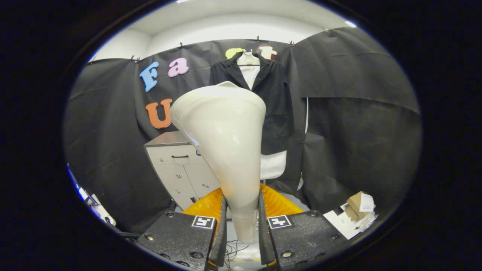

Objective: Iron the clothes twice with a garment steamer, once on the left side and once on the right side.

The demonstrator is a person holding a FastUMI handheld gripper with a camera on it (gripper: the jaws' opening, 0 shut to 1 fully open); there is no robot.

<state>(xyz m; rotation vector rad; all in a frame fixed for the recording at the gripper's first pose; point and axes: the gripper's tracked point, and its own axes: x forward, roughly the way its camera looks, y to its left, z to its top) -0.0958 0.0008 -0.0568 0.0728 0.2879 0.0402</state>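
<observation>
A cream, funnel-shaped steamer head (225,139) stands upright between my fingers, its narrow neck pinched by both. My gripper (242,218) is shut on that neck. Beyond the steamer a black jacket (275,105) over a white shirt (250,73) hangs on a hanger against the back cloth wall. The steamer's wide mouth covers the jacket's left half; the right half and a white hem (274,165) below stay in sight. The steamer is some way short of the clothes.
A pale cabinet (177,165) with a drawer and doors stands left of the clothes, behind the steamer. A cardboard box (359,205) and white papers lie on the floor to the right. Thin cables trail below the fingers.
</observation>
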